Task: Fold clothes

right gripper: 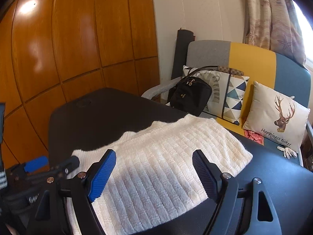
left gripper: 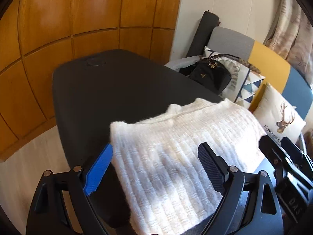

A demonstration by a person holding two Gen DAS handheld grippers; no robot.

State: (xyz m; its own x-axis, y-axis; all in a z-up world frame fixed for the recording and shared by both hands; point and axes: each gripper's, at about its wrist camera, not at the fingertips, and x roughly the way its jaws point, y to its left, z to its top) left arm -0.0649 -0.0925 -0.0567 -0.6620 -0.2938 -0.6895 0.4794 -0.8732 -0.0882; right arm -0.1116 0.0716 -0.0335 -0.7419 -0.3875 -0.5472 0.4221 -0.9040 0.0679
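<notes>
A white ribbed knit sweater (left gripper: 176, 156) lies folded on the dark table (left gripper: 109, 90), near its front right part; it also shows in the right wrist view (right gripper: 156, 160). My left gripper (left gripper: 154, 168) is open and empty, held just above the sweater's near left part. My right gripper (right gripper: 154, 174) is open and empty above the sweater's near edge. The right gripper's body shows at the right edge of the left wrist view (left gripper: 289, 168). The left gripper shows at the left edge of the right wrist view (right gripper: 39, 168).
A sofa (right gripper: 252, 62) stands behind the table with a black bag (right gripper: 189, 98), a patterned cushion (right gripper: 230, 98) and a deer cushion (right gripper: 277, 115). A wooden panel wall (right gripper: 78, 39) runs along the left. A curtain (right gripper: 273, 19) hangs at the back right.
</notes>
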